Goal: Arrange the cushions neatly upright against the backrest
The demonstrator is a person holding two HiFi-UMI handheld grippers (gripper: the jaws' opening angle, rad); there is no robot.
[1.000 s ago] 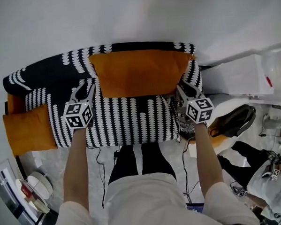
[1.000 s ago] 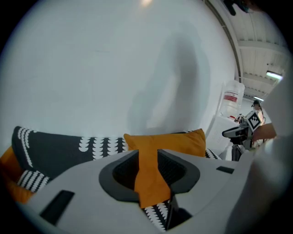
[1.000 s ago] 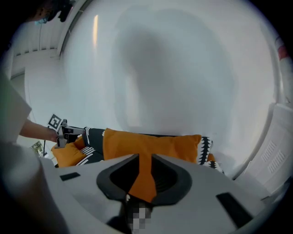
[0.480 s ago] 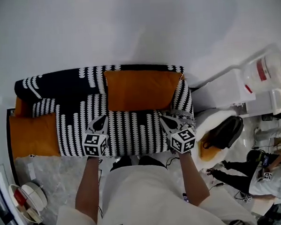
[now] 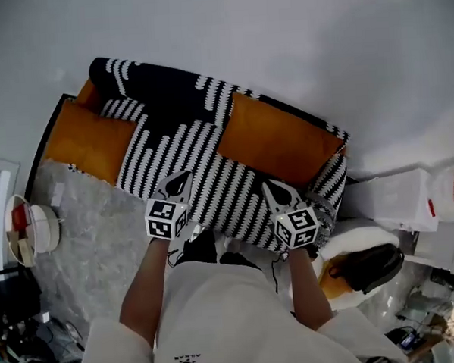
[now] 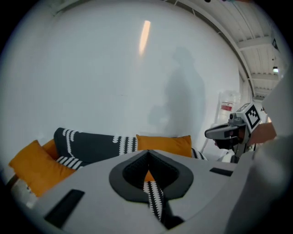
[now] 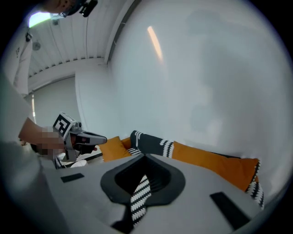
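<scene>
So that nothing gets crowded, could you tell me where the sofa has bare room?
Free: the striped seat in front of the orange cushion, and the dark backrest stretch between the two cushions. Crowded: the end holding the second cushion.

left cushion: part under patterned cover | bottom-left clutter: too dark

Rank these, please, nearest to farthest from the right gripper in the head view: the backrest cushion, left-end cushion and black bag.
1. backrest cushion, just beyond the right gripper.
2. black bag, on the floor, right.
3. left-end cushion, far left.
</scene>
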